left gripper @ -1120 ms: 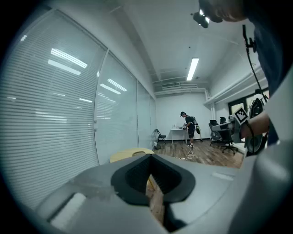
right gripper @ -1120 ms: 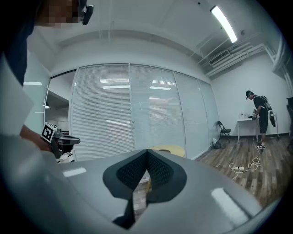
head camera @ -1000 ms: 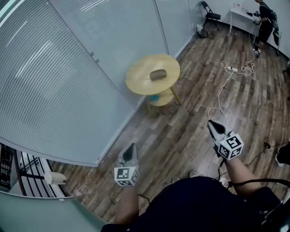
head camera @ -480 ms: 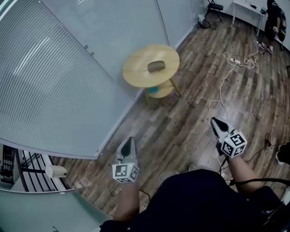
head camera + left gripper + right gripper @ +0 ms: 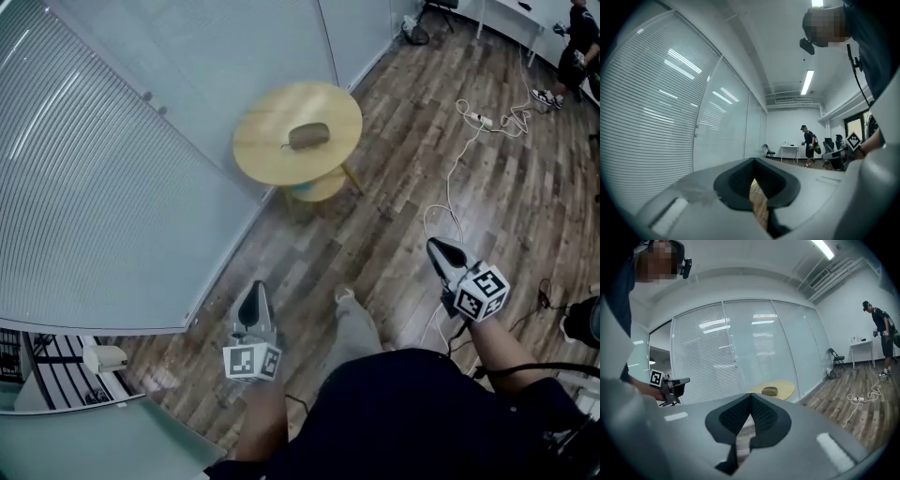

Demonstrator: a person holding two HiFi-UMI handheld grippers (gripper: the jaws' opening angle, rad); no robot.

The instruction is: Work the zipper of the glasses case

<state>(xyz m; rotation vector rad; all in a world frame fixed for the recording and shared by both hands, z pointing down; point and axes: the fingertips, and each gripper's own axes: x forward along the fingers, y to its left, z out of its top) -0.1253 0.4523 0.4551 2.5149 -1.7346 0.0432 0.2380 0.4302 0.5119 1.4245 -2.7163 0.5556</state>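
Note:
A grey-brown glasses case (image 5: 308,136) lies on a round yellow table (image 5: 258,155) by the glass wall, far ahead of me. The right gripper view shows the case (image 5: 769,391) small on the same table (image 5: 786,389). My left gripper (image 5: 252,302) hangs over the wood floor at lower left, shut and holding nothing. My right gripper (image 5: 439,251) is at the right, also shut and empty. Both are well short of the table. In the left gripper view the shut jaw tips (image 5: 753,162) point down the room.
A frosted glass wall with blinds (image 5: 112,169) runs along the left. White cables and a power strip (image 5: 480,120) trail over the floor at the right. A person (image 5: 579,42) stands at the far right by a white desk. A folding chair (image 5: 834,358) stands at the wall.
The view has moved closer to the table, which now sits further left. My leg has stepped forward between the grippers. Both grippers stay shut.

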